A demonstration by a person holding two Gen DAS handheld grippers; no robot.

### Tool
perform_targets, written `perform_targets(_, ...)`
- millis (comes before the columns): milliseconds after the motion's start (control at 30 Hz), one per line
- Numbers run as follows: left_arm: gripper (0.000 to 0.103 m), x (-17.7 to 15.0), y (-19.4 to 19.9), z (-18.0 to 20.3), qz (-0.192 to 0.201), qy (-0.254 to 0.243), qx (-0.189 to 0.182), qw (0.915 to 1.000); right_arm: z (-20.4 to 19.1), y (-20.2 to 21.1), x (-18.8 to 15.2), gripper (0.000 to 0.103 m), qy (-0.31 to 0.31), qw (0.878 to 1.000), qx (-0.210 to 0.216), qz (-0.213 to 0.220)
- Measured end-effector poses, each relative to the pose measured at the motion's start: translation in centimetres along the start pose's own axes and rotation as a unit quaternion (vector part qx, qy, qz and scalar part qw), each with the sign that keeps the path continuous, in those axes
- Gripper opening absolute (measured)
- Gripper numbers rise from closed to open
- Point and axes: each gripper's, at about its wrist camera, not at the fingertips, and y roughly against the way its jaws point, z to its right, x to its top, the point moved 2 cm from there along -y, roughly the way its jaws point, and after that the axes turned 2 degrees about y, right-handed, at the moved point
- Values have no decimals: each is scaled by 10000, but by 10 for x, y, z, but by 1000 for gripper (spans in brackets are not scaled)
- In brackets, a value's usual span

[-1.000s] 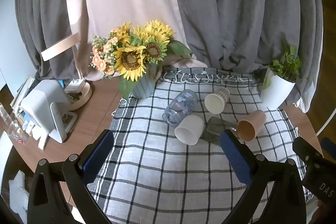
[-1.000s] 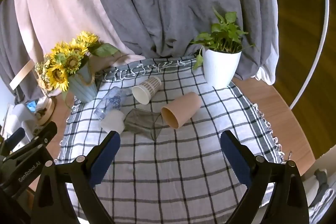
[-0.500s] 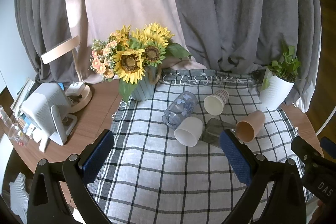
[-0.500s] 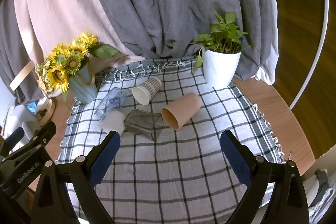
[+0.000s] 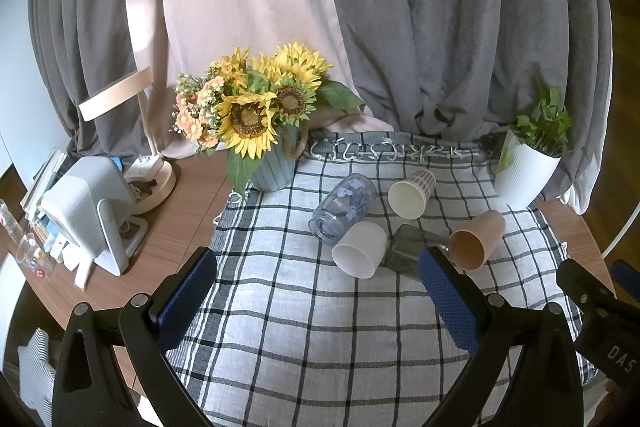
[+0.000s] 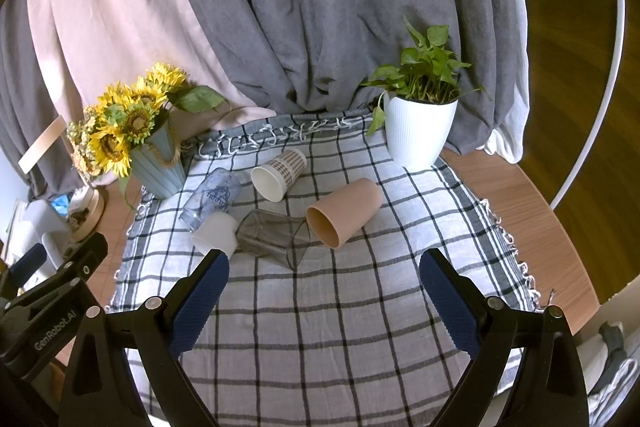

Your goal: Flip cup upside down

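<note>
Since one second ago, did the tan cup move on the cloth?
No. The tan cup lies on its side, still touching the grey glass, below the white plant pot as before.

A round wooden counter [image 6: 524, 203] carries a checked cloth [image 6: 340, 311] over its middle. On the cloth lie five cups on their sides: tan cup [image 6: 344, 213], white cup [image 6: 216, 231], patterned paper cup [image 6: 280, 173], grey glass [image 6: 272, 237], floral tumbler [image 6: 212, 197]. A white plant pot [image 6: 418, 135] and sunflower vase [image 6: 158, 167] stand at its far corners.

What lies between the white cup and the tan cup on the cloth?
A smoky grey glass lies on its side between the white cup and the tan cup, clearest in the right wrist view.
</note>
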Motion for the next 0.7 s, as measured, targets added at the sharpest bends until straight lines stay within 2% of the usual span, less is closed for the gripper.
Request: perform_targets(700,103,-3,3,-6,46,4,41,10000,0,0,-1,96,9,10000,-17,1)
